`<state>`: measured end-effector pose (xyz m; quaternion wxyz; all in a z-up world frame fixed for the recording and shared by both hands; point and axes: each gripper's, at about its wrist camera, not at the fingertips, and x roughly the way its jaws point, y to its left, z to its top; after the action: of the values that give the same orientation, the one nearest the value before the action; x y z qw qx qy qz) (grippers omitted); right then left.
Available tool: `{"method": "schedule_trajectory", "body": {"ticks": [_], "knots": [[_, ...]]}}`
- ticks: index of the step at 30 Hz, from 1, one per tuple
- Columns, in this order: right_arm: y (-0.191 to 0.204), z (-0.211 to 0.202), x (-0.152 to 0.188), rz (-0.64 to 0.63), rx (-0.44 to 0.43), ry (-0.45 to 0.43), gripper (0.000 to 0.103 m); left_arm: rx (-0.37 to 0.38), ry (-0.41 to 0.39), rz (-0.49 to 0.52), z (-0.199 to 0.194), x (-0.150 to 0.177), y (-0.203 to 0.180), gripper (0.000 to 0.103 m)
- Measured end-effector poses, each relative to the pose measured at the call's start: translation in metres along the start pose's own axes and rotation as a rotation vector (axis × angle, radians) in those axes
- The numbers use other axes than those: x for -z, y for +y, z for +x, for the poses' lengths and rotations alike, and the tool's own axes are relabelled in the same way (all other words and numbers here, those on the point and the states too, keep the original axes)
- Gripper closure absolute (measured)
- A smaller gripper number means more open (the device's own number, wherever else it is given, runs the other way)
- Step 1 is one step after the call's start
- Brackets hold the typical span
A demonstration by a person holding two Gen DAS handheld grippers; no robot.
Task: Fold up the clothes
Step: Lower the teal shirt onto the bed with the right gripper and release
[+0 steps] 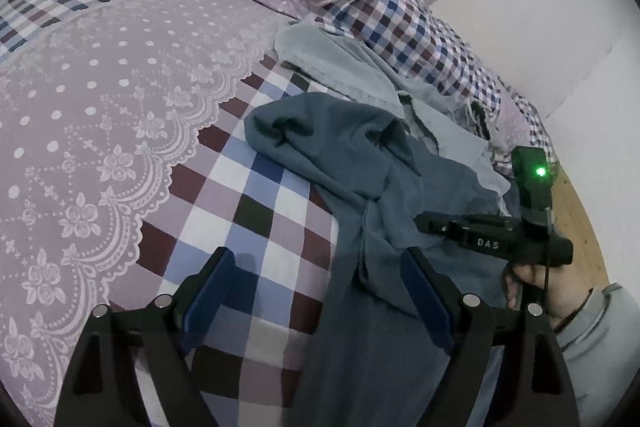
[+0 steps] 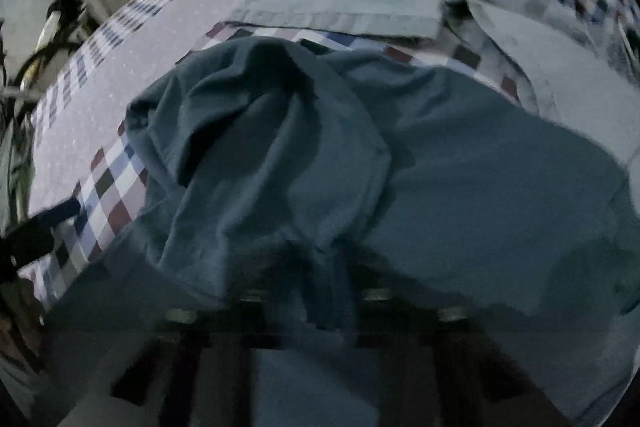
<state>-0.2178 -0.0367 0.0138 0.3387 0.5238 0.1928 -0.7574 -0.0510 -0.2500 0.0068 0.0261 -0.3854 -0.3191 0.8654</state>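
Dark teal garment [image 1: 340, 163] lies rumpled on the checked bedspread [image 1: 256, 187] of the bed, bunched into a hump at its far end and trailing as a long strip toward the near edge. Runs lengthwise away from the left hand-held gripper [image 1: 320, 291], passing between that gripper's blue pads [image 1: 212, 287], nearer the right-hand one. Left jaws stand wide, gripping nothing. Sits closer still to the right hand-held gripper [image 2: 316, 311], whose own view is filled with teal cloth draped across the dark, blurred fingers; cannot tell whether those jaws are spread or pinching the fabric. Right hand [image 1: 532, 291] shows in the left view, wrapped around the black handle, just beside the garment's right edge. Looks soft and heavily creased, with one deep fold shadowed at the hump. Paler grey-green garment [image 1: 332, 67] lies beyond it, partly flattened, touching the teal one at the far right. Likely calls for spreading the teal piece flat before any fold.
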Motion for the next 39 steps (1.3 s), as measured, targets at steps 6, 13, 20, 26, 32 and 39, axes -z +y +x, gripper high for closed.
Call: {"method": "schedule_trajectory", "body": {"ticks": [6,13,20,26,32,39], "knots": [[0.023,-0.050,-0.015,-0.243,0.330,-0.071,0.101,0.000,-0.012,0.000,-0.006,-0.001,0.001,0.015],[0.045,-0.145,0.013,-0.582,0.931,-0.406,0.101,-0.008,-0.024,0.000,-0.007,-0.003,0.001,0.015],[0.048,-0.147,0.153,-0.849,1.122,-0.421,0.100,-0.031,0.000,0.026,-0.001,0.001,-0.002,0.015],[0.014,-0.095,0.262,-0.719,0.703,0.030,0.072,-0.074,0.009,0.084,0.002,0.006,-0.008,0.015],[0.008,-0.147,0.236,-0.310,0.236,-0.155,0.049,-0.103,0.001,0.115,0.006,0.009,-0.009,0.015],[-0.006,-0.132,0.120,-0.095,-0.019,-0.303,0.047,-0.088,-0.045,0.138,0.004,0.006,-0.015,0.015]]}}
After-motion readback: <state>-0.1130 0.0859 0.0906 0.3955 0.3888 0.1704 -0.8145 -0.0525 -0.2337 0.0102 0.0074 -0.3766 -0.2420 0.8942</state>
